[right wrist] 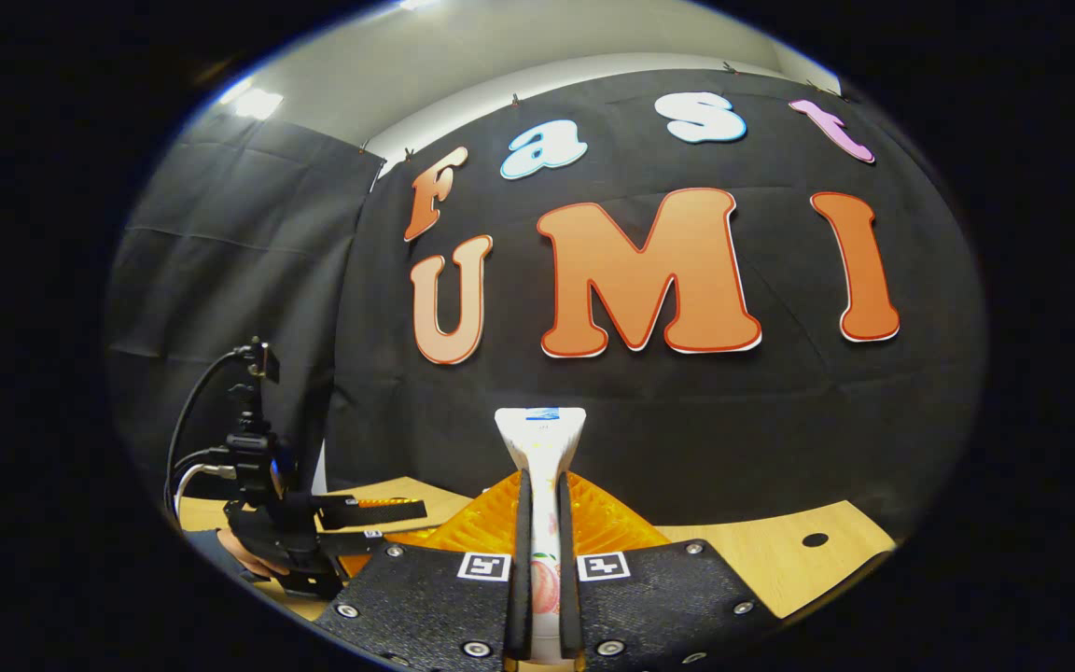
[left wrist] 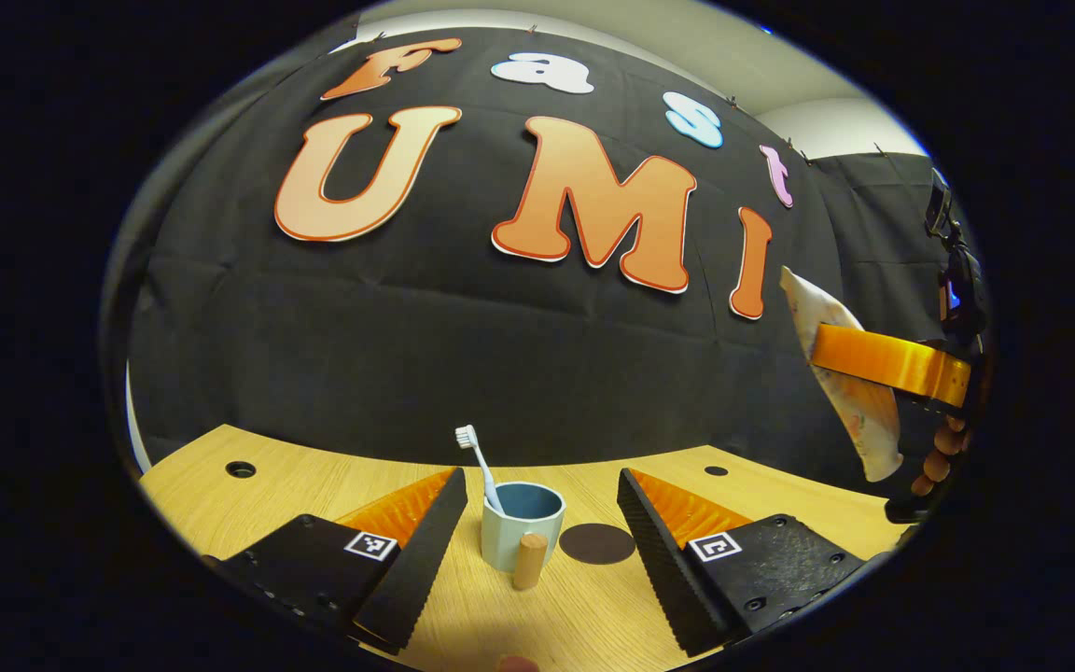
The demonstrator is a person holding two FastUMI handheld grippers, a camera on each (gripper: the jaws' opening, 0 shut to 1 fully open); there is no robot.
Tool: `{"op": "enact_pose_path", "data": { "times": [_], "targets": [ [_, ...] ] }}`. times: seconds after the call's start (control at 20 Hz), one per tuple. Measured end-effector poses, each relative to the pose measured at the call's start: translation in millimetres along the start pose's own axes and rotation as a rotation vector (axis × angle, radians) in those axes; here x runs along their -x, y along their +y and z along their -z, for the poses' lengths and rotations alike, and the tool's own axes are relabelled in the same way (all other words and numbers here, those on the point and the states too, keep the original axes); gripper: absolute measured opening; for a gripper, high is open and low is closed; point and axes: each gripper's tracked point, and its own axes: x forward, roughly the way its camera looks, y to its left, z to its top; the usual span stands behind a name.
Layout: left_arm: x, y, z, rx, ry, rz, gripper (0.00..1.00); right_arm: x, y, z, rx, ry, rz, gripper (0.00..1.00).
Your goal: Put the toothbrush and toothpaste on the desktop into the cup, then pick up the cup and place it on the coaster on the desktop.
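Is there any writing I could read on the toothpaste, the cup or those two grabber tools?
Toothpaste: small print, too blurred to read.
Tags on the left gripper: black-and-white patterns, no words.
Tags on the right gripper: the same.
Cup, toothbrush: no writing seen.

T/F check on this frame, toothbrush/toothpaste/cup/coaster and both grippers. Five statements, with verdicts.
1. The toothbrush stands in the cup, bristles up. True.
2. The cup sits on the coaster. False: the cup stands on the desktop beside the coaster, which is bare.
3. The right gripper is shut on the toothpaste. True.
4. The left gripper is clamped on the cup. False: its jaws are open, one on either side of the cup, not touching it.
5. The toothpaste lies flat on the desktop. False: it is held up in the air.
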Motion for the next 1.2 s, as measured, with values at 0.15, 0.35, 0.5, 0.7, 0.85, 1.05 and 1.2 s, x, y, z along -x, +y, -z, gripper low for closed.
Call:
{"op": "enact_pose_path", "data": {
  "times": [0.15, 0.35, 0.5, 0.7, 0.85, 1.05, 1.2],
  "targets": [
    [20.9, -10.2, 10.2, 0.009, 0.001, 0.008, 0.97, -11.8, 7.0, -1.1, -0.030, -0.045, -0.004, 0.12],
    [35.9, -12.8, 21.0, 0.036, 0.008, -0.015, 0.98, -30.4, 14.0, -10.4, -0.077, -0.105, -0.019, 0.12],
    [43.2, -5.9, 30.5, 0.016, 0.020, -0.054, 0.97, -47.2, 14.9, -13.5, -0.106, -0.126, -0.029, 0.12],
    [52.1, 1.2, 30.7, -0.025, 0.018, -0.081, 0.98, -75.6, 19.4, -11.8, -0.134, -0.137, -0.058, 0.12],
    [54.8, 5.0, 31.6, -0.006, 0.005, -0.080, 0.97, -104.5, 25.9, -3.8, -0.130, -0.118, -0.079, 0.11],
    [52.4, 18.8, 39.7, 0.003, 0.019, -0.101, 0.97, -144.3, 40.4, 17.9, -0.140, -0.066, -0.117, 0.11],
    [54.3, 25.2, 44.1, 0.006, 0.034, -0.123, 0.98, -168.6, 50.3, 35.0, -0.103, -0.030, -0.136, 0.12]
  ]
}}
